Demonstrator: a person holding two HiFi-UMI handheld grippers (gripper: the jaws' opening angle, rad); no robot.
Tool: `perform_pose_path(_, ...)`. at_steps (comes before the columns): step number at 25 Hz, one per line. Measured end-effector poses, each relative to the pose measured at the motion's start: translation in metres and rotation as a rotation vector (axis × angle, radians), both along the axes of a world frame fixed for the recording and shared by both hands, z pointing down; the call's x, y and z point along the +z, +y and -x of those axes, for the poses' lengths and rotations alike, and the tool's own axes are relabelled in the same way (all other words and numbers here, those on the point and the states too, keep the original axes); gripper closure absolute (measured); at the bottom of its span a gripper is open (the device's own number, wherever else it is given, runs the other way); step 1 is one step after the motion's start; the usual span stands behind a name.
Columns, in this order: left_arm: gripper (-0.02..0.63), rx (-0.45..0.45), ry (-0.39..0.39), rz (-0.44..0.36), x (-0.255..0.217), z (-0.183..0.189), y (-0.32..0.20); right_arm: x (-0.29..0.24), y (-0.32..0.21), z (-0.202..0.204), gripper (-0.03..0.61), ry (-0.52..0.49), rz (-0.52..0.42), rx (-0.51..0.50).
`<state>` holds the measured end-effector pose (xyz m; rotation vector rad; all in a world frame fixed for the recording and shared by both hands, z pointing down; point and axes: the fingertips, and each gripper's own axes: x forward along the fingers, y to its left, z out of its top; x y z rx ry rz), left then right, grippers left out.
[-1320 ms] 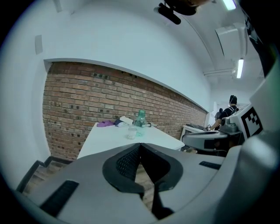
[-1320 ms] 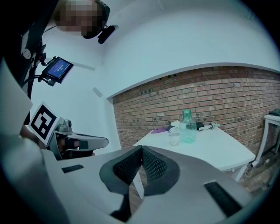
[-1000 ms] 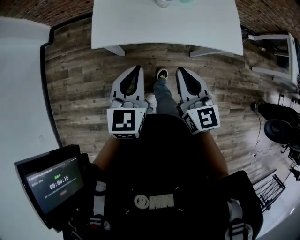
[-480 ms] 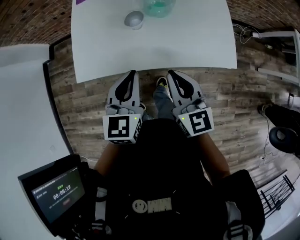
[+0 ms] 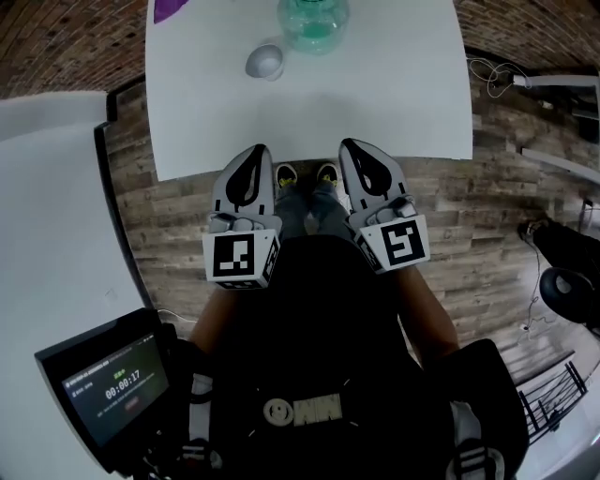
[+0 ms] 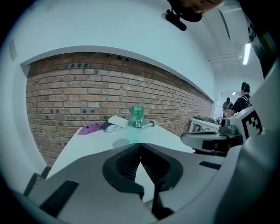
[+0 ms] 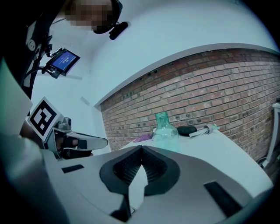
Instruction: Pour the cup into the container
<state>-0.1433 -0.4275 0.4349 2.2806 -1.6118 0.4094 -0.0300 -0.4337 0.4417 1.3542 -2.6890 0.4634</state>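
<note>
White table (image 5: 375,94) bears cup (image 5: 265,62) and container (image 5: 314,21); monitor (image 5: 103,380) reads 00:00:17.

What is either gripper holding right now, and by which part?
Nothing. The left gripper and right gripper both have their jaws together, empty. The cup and the container stand on the white table ahead.

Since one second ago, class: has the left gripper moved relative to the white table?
Yes. The left gripper has advanced toward the white table; its tips now overlap the near edge, where floor showed between before.
</note>
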Motion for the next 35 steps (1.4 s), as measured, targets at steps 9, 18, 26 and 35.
perform_pose_path(9,0.614,0.054,0.002,-0.046,0.003,0.019,-0.045,0.0,-0.043,0.028,0.578,0.056,-0.006,0.002)
perform_pose_path(18,0.451,0.185,0.03,-0.076,0.044,0.042,-0.095,-0.014,-0.1,0.066,0.578,0.154,-0.048,-0.02)
perform_pose_path(26,0.156,0.306,-0.041,-0.058,0.1,0.015,-0.123,-0.021,-0.122,0.043,0.578,0.191,-0.065,0.017)
perform_pose_path(35,0.156,0.28,-0.1,-0.025,0.139,0.006,-0.157,-0.025,-0.149,0.019,0.578,0.195,-0.084,-0.012)
